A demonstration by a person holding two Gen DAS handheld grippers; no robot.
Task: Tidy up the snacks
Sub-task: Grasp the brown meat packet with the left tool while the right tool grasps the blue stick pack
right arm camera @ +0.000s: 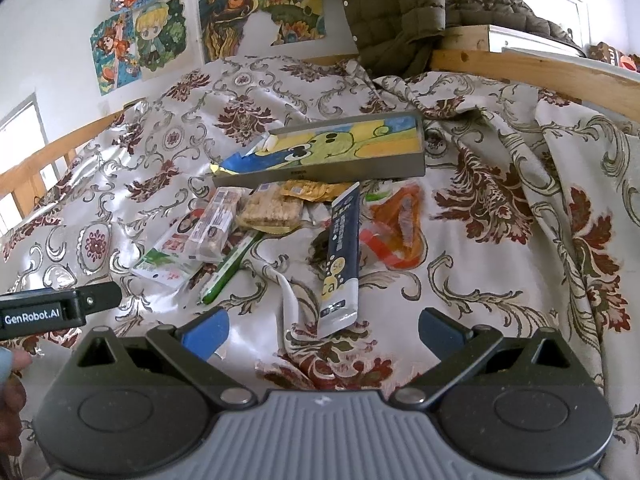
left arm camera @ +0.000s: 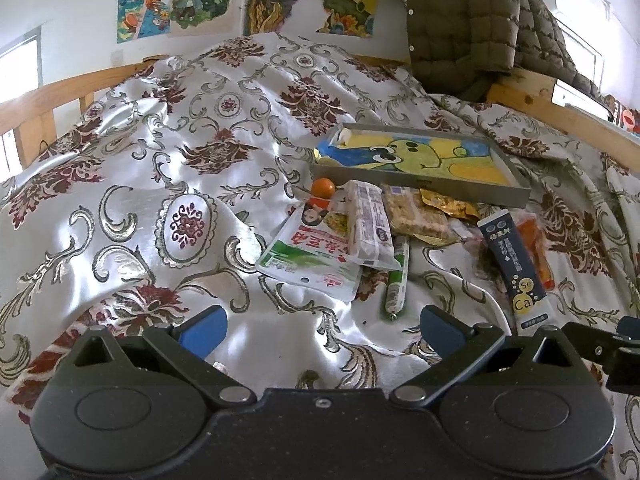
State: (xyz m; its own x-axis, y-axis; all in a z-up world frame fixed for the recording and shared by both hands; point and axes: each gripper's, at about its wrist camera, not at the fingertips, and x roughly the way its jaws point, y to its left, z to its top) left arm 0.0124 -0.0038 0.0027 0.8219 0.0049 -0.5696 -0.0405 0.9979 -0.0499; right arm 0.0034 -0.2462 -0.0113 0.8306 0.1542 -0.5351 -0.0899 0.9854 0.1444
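Hovering wide open and empty over the shiny floral bedspread (left arm camera: 168,168), left gripper (left arm camera: 322,322) and right gripper (right arm camera: 322,326) face, nearest, a dark-blue upright sachet (right arm camera: 340,264), then heaped snack packets (left arm camera: 360,232), farthest a grey shallow cartoon-lined tray (left arm camera: 420,184).

Left gripper (left arm camera: 322,330): black body, two round discs at 4 and 8 o'clock, silver pins on black link bars, small screw in middle, blue fingers (left arm camera: 206,330).

Right gripper (right arm camera: 322,330): same black shape, but grey ribbed plate at 6 o'clock. Blue fingers (right arm camera: 208,332), right one darker. Silver pins at link joints.

In right wrist view, black bar at 9 o'clock with white "GenRobot.AI" lettering. Pale blue bit at 8 o'clock, maybe sleeve, too blurry to tell.
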